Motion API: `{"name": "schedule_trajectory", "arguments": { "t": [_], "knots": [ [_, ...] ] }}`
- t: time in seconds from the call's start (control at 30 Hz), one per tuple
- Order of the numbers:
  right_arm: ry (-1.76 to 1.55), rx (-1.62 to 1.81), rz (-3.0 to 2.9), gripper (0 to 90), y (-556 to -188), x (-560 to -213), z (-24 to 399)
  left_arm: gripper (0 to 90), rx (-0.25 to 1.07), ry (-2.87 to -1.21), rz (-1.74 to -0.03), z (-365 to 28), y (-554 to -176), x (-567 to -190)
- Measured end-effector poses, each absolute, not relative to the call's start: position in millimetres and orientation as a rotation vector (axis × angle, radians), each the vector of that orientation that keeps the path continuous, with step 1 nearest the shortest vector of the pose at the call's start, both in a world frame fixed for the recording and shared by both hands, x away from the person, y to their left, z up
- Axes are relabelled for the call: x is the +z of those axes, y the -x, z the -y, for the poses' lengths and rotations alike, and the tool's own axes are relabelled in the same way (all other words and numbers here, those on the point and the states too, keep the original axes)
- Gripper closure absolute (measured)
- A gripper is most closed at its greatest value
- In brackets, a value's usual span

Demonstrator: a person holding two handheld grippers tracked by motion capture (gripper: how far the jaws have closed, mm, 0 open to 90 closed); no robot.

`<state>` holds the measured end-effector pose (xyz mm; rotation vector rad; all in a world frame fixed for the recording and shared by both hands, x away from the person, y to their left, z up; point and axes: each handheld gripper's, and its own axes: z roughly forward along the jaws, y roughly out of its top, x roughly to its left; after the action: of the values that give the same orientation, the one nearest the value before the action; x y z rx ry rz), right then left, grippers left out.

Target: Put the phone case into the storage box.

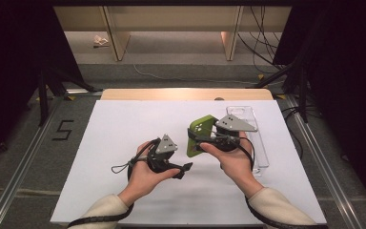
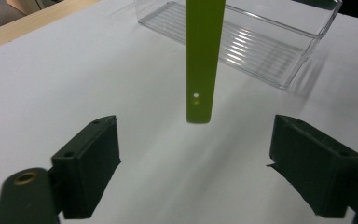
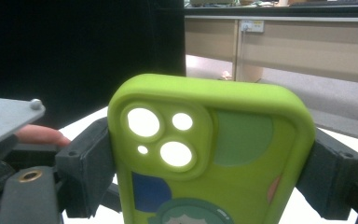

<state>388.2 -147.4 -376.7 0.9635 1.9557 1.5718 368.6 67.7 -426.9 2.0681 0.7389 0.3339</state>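
Fingers of the right gripper pinch the green phone case by its edges above the bench, probably for placing in the clear tray at three o'clock; left gripper fingers spread, empty.

A fixed high camera looks forward and down over the white tabletop. Each gripper camera sits close behind its jaws. All three views share the green phone case.
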Motion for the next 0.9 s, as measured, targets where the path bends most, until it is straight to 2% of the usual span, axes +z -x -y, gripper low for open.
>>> {"name": "schedule_trajectory", "arguments": {
  "t": [0.17, 0.27, 0.9],
  "knots": [
    [-0.972, 1.57, -1.941, 17.1, -389.6, -373.9, 151.2, 3.8, 0.338, -2.084, -0.72, -78.3, -369.3, -424.1],
    [-0.978, 1.57, -1.925, 17.1, -390.4, -371.4, 154.2, 0.3, 0.341, -2.09, -0.708, -82.6, -369.5, -422.7],
    [-0.994, 1.555, -1.858, 17.1, -395.9, -357.5, 173.4, 0.4, 0.392, -2.096, -0.697, -105.7, -365.4, -423.3]
  ]
}}
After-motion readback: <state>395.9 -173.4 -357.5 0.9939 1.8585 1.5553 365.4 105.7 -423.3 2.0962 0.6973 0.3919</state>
